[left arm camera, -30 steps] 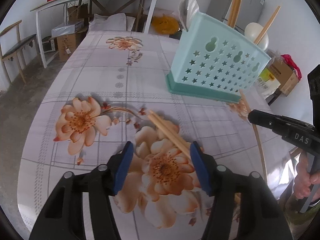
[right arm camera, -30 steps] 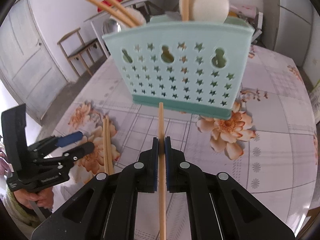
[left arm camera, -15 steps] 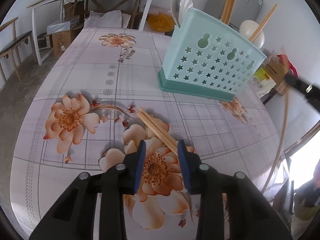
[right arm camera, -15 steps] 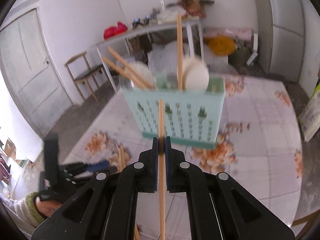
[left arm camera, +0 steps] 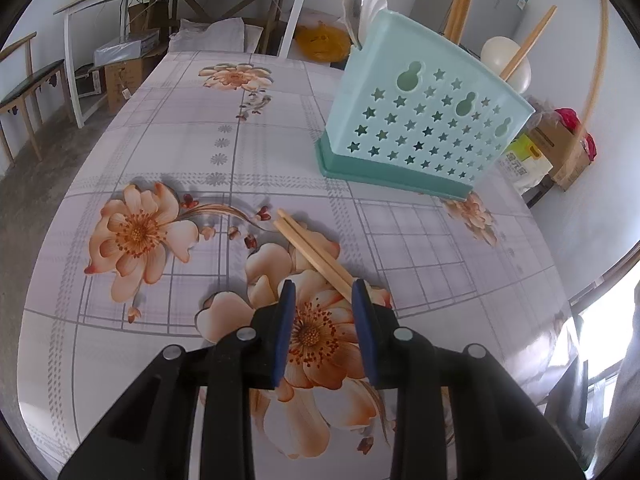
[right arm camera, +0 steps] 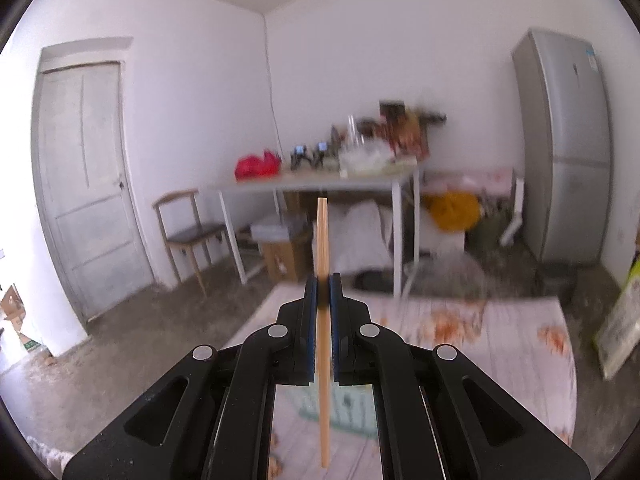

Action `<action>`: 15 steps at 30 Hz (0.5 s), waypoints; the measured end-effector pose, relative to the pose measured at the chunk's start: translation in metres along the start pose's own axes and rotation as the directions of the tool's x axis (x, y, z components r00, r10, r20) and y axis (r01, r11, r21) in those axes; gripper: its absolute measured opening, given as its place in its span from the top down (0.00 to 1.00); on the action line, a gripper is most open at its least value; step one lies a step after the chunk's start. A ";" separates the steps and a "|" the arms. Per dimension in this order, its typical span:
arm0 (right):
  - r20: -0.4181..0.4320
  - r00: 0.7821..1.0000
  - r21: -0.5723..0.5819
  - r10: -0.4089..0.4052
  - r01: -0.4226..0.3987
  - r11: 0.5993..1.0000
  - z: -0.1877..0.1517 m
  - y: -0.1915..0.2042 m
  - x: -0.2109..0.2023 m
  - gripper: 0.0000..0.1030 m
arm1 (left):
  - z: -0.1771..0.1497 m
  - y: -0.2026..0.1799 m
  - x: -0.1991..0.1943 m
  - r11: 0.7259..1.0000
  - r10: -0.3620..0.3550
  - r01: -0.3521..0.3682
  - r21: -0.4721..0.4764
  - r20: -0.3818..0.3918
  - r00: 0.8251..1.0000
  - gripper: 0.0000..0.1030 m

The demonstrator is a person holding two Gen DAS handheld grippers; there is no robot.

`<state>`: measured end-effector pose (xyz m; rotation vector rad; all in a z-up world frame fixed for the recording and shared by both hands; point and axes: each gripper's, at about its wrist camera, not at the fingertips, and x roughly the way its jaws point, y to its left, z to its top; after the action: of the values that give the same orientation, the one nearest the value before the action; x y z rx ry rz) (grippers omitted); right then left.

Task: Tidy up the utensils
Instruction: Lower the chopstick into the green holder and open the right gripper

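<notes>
Wooden pale chopstick (right arm camera: 322,264) stood pinched upright in the right tongs (right arm camera: 323,280). Left tongs (left arm camera: 322,292), jaws just narrowed yet gapped, hovered over two more wooden chopsticks (left arm camera: 312,254) lying near the mint-green star-punched plastic holder (left arm camera: 420,128).

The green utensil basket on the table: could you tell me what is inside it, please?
Sticking out of the basket: a metal spoon, a white spoon and wooden chopsticks. Their lower parts are hidden by its walls.
</notes>
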<state>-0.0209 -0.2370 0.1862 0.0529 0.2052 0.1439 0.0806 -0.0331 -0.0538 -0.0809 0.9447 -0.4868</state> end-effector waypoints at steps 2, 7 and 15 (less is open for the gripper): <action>0.041 0.999 -0.011 0.014 -0.013 1.000 0.011 0.000 0.005 0.96 | 0.000 0.000 0.001 1.000 -0.001 0.001 0.001 -0.001 1.000 0.73; 0.102 0.995 -0.055 0.020 -0.015 0.998 0.027 0.002 0.031 0.96 | 0.000 0.001 0.002 1.000 -0.002 0.002 0.001 -0.002 1.000 0.73; 0.118 0.993 -0.142 0.000 0.017 0.990 0.010 0.011 0.065 0.96 | -0.001 0.002 0.003 1.000 -0.014 0.014 -0.004 -0.001 1.000 0.73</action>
<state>0.0427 -0.2165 0.1838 -0.0820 0.0773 0.1459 0.0818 -0.0322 -0.0571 -0.0911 0.9468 -0.4984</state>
